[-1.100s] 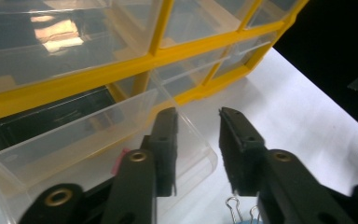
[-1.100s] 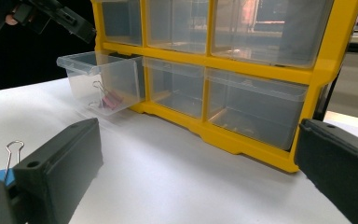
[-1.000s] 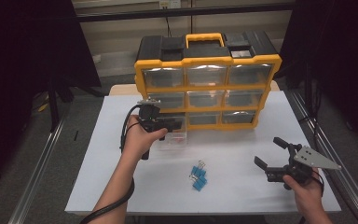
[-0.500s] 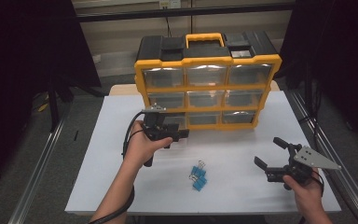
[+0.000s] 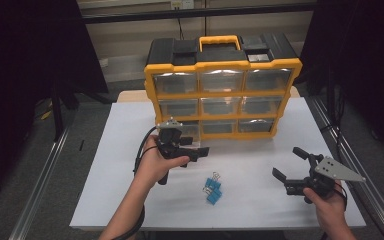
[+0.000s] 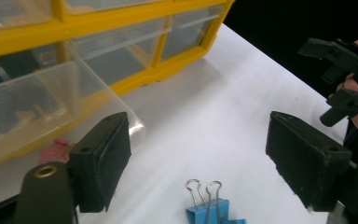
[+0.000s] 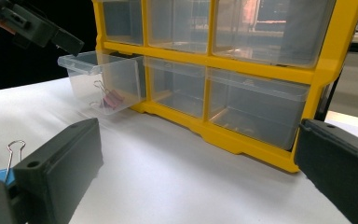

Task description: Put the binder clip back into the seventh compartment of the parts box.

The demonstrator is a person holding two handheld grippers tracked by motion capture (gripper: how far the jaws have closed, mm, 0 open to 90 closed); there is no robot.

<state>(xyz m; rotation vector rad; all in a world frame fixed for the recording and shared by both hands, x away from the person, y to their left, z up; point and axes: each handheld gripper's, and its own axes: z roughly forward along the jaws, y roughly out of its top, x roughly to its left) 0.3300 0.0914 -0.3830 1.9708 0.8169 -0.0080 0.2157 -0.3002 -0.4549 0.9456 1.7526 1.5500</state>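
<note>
Two blue binder clips [image 5: 212,189] lie together on the white table [image 5: 110,165], a little in front of the yellow drawer cabinet [image 5: 222,92] and toward its left end, wire handles pointing at the cabinet. The cabinet's bottom-left clear drawer [image 7: 103,80] stands pulled out, with a pink clip [image 7: 112,100] already resting inside it.

The left gripper [image 5: 200,151] hangs just in front of that open drawer, between the cabinet and the blue clips; its jaws have just been opening and now stand wide apart with nothing between them. In the left gripper view the blue clips sit low between the two black pads. The right gripper [image 5: 290,165] waits well off to the cabinet's front right, jaws likewise parted and empty.

The work in hand looks like picking up a blue clip for the open drawer. Done well, the left gripper would come down over one clip alone, pads closing on its blue body rather than the thin wire loops, then lift clear of its neighbour before swinging back over the drawer's front wall.
</note>
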